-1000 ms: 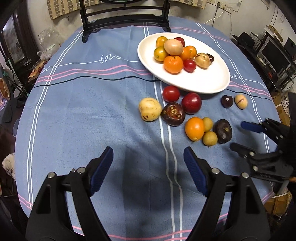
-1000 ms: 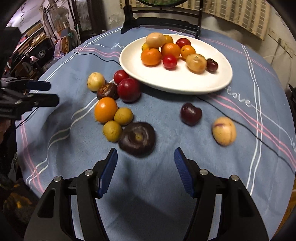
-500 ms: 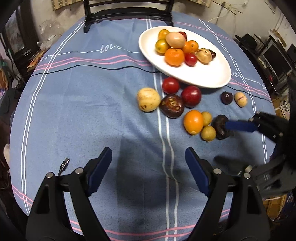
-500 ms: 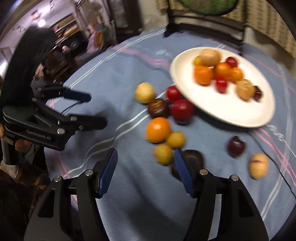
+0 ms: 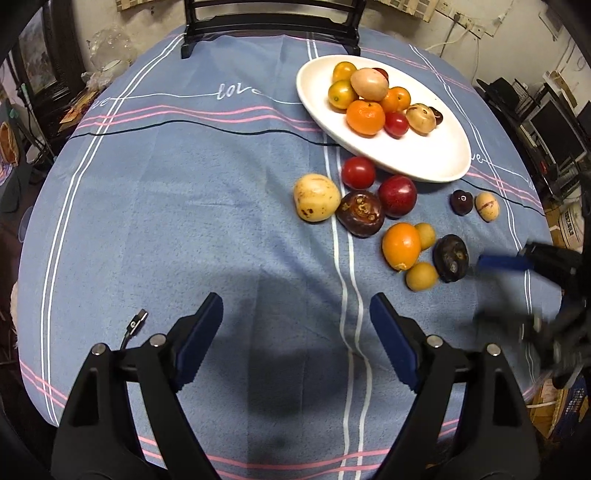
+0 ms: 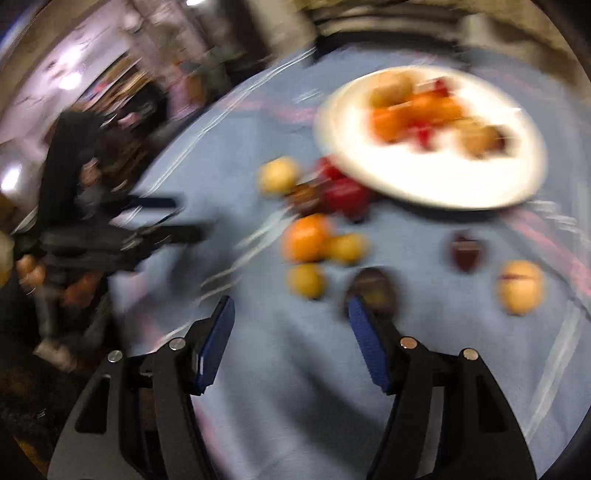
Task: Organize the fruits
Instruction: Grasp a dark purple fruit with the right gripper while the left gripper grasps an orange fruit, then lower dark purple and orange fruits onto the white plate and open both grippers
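A white oval plate (image 5: 436,158) at the far right of the blue tablecloth holds several oranges, tomatoes and other fruits. Loose fruits lie in front of it: a yellow potato-like fruit (image 5: 316,197), a red tomato (image 5: 357,172), a red plum (image 5: 397,190), a dark brown fruit (image 5: 360,213), an orange (image 5: 400,245) and a dark flat fruit (image 5: 450,257). My left gripper (image 5: 295,339) is open and empty over bare cloth. My right gripper (image 6: 290,339) is open and empty; its right finger (image 6: 365,339) is right beside the dark flat fruit (image 6: 371,288). The right wrist view is blurred.
A dark cherry-like fruit (image 5: 461,202) and a small peach-coloured fruit (image 5: 487,206) lie apart at the right. A black chair (image 5: 271,27) stands behind the table. A small cable plug (image 5: 135,323) lies on the cloth at my left. Shelves and clutter ring the table.
My right gripper has swung left and forward toward the loose fruit cluster, staying open. My left gripper has drawn back slightly and stays open. No fruit has moved.
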